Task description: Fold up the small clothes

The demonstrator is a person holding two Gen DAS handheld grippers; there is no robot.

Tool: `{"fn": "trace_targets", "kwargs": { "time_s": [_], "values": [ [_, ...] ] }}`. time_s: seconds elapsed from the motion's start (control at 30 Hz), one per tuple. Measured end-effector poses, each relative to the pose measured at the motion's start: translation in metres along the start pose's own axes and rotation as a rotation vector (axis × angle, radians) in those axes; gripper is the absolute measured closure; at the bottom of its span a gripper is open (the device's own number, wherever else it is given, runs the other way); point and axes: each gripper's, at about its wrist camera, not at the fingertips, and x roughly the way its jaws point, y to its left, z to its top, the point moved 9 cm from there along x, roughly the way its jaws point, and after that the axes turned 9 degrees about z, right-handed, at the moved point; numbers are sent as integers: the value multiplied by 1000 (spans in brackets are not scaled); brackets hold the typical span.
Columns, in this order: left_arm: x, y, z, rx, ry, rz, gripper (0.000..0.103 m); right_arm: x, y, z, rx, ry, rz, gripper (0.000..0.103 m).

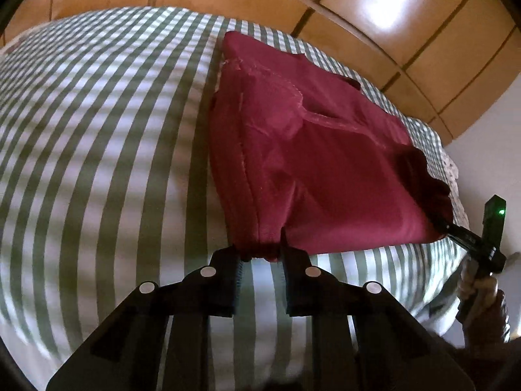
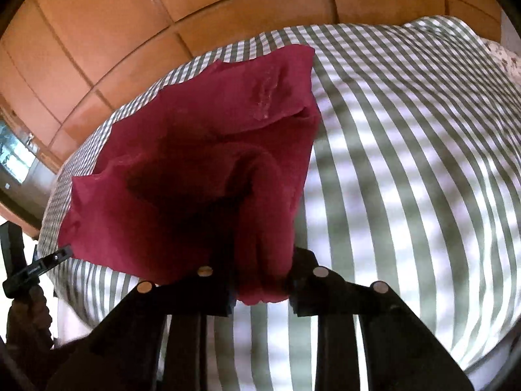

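Left gripper (image 1: pixel 262 255) and right gripper (image 2: pixel 260 280) on dark red garment (image 1: pixel 312 163).

The garment (image 1: pixel 312 163) lies on the bed (image 1: pixel 107 150), floor (image 1: pixel 423 32) behind.

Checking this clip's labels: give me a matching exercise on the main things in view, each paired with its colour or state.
Column one:
1. garment
2. bed cover
3. cupboard doors
4. left gripper

Column two:
A. orange-brown wood panels
B. green and white stripes
C. dark red, lying on the bed
D. fingers pinching a near corner of cloth

Pairs: 1-C, 2-B, 3-A, 4-D
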Motion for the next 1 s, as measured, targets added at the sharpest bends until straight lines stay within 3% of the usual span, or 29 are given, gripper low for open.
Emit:
{"fn": "trace_targets", "kwargs": {
  "time_s": [0.17,0.23,0.3,0.47,0.6,0.73,0.8,1.0],
  "values": [
    [-30,-4,-49,-6,58,-37,85,-24,0,-44,-21,74,-18,81],
    [-36,-4,-65,12,72,-19,85,-29,-1,-55,-32,102,-35,79],
    [-37,-4,-71,22,81,-7,82,-33,-3,-55,-59,90,-99,65],
    [-40,2,-41,21,2,45,63,-34,19,-29,-213,12,-173,41],
    [-32,10,-11,2,-50,67,62,-18,28,-5,-225,-21,-173,50],
    [-21,18,10,-12,-71,115,62,-26,-24,21,28,-100,-239,49],
    [-16,26,17,-47,-60,116,62,-32,-45,21,125,-113,-215,48],
    [-17,25,18,-54,-65,66,62,-35,-24,10,37,-103,-142,43]
  ]
}}
